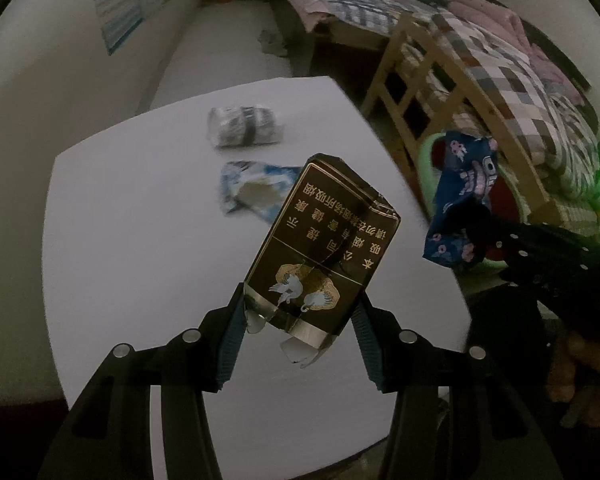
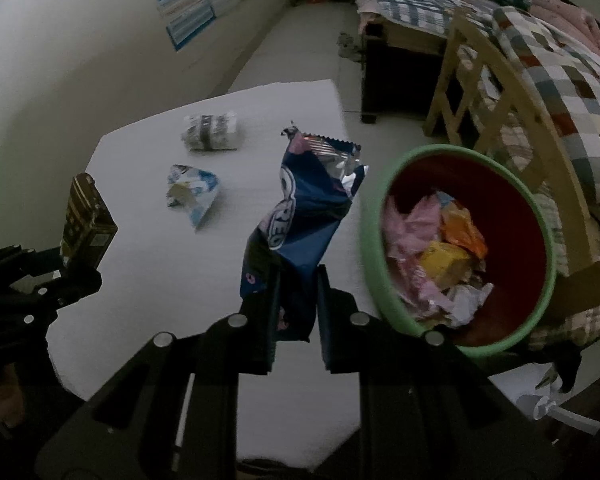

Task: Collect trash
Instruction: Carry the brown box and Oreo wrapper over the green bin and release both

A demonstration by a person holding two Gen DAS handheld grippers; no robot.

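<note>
My left gripper point(image 1: 300, 312) is shut on a black and gold cigarette pack point(image 1: 324, 240) and holds it above the white table point(image 1: 140, 260); the pack also shows in the right wrist view point(image 2: 86, 220). My right gripper point(image 2: 298, 284) is shut on a blue Oreo wrapper point(image 2: 308, 204) and holds it beside the green-rimmed red bin point(image 2: 536, 216), which holds several crumpled wrappers. The wrapper also shows in the left wrist view point(image 1: 464, 200). A blue and white wrapper point(image 1: 256, 192) point(image 2: 194, 192) and a crumpled grey packet point(image 1: 242, 126) point(image 2: 212, 130) lie on the table.
A wooden chair point(image 2: 496, 92) and a bed with a checked quilt point(image 2: 560, 80) stand to the right, behind the bin. A wall with posters point(image 2: 188, 8) runs along the left. The floor beyond the table holds a grey rag point(image 1: 274, 42).
</note>
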